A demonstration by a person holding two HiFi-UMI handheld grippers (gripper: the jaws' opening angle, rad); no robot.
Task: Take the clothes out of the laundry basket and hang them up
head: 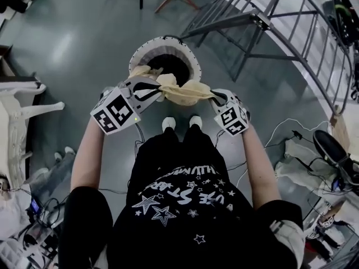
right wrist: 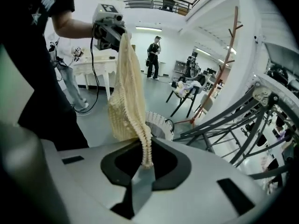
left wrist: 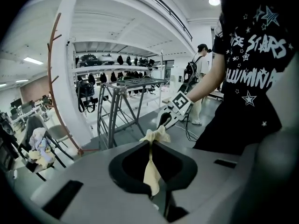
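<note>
Knitwear in cream, one garment (head: 182, 91), is strung between both grippers above the near rim of the white laundry basket (head: 193, 58), clear of its dark inside. Its long axis runs side to side across the head view, from the left gripper (head: 161, 93) to the right gripper (head: 211, 98), with the middle bunched and sagging a little. The left gripper's jaws are clenched on a thin twisted end of the cloth, which passes up between them in the left gripper view. The right gripper's jaws are likewise pinched together on a ribbed strand. From there the fabric widens and rises toward the left gripper, where a loose fold hangs down. The basket stands on the grey floor (head: 73, 49), with the metal drying rack (head: 269, 27) just beside it on the right.
</note>
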